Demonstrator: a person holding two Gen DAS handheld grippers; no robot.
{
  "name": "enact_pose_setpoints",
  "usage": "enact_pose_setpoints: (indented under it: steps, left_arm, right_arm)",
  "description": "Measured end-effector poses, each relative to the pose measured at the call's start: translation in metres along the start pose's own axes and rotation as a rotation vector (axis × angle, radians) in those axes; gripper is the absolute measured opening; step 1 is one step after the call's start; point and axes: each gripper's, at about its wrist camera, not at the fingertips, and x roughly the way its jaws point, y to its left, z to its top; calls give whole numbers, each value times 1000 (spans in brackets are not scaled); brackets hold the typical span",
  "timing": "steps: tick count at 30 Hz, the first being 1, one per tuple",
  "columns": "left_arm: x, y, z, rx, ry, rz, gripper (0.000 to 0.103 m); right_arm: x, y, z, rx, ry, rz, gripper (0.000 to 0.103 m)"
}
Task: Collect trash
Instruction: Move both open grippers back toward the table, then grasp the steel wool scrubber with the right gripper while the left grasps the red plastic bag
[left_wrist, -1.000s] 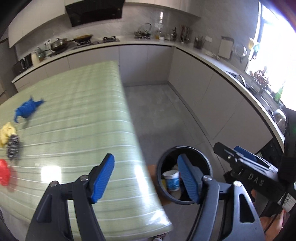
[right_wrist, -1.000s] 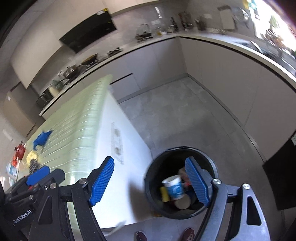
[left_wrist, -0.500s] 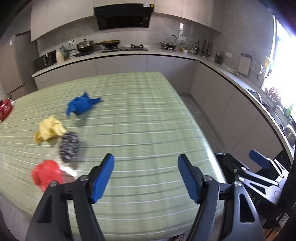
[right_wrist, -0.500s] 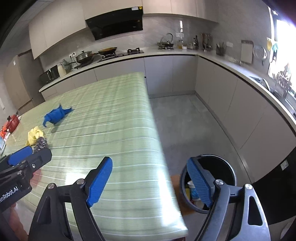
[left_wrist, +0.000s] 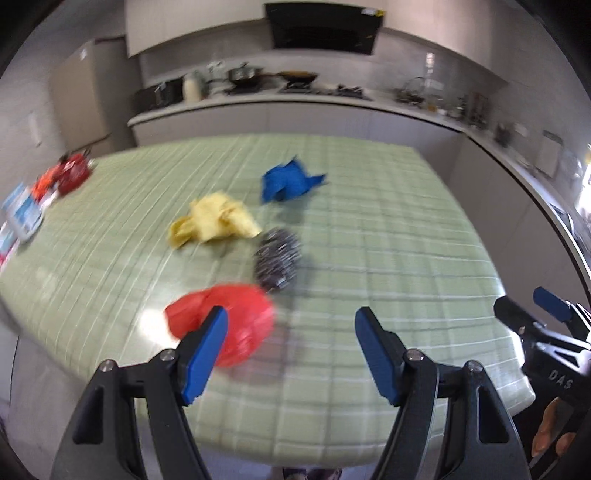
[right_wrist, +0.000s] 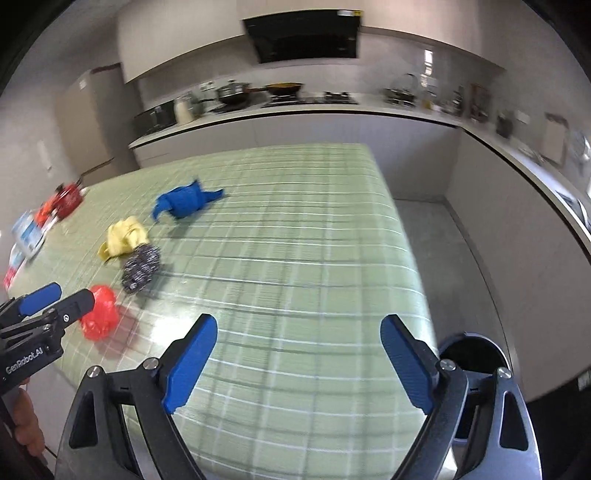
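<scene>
Four scraps (red bag (left_wrist: 225, 328) at seven o'clock) awaited us on the table (left_wrist: 406, 229); left gripper (left_wrist: 291, 350) gaped empty, right gripper (right_wrist: 299, 363) had just been widening, empty.

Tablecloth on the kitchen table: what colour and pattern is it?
The tablecloth is pale green with a grid of thin white lines, seen best in the right wrist view.

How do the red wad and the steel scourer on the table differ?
The red plastic wad is smooth, glossy and bright; the steel scourer is a grey, wiry ball. The red wad looks bigger and lies at the near end of the row; the scourer sits just behind it. Both rest loose on the green table, ungripped.
</scene>
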Motion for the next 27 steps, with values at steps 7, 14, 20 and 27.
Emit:
enact_pose_setpoints:
  steps: [7,14,20,27]
  left_arm:
    - [7,28,-23,-34,49,86,73]
    - [35,41,-31,18,73,104,73]
    - [66,69,-20,44,82,67,73]
    - [90,121,14,68,52,31,73]
  right_arm:
    - [22,36,-3,-48,22,115,92]
    - [41,63,-7,-33,62,159,92]
    - [55,92,-1,-2,58,112,92]
    - [81,130,13,77,75,72,92]
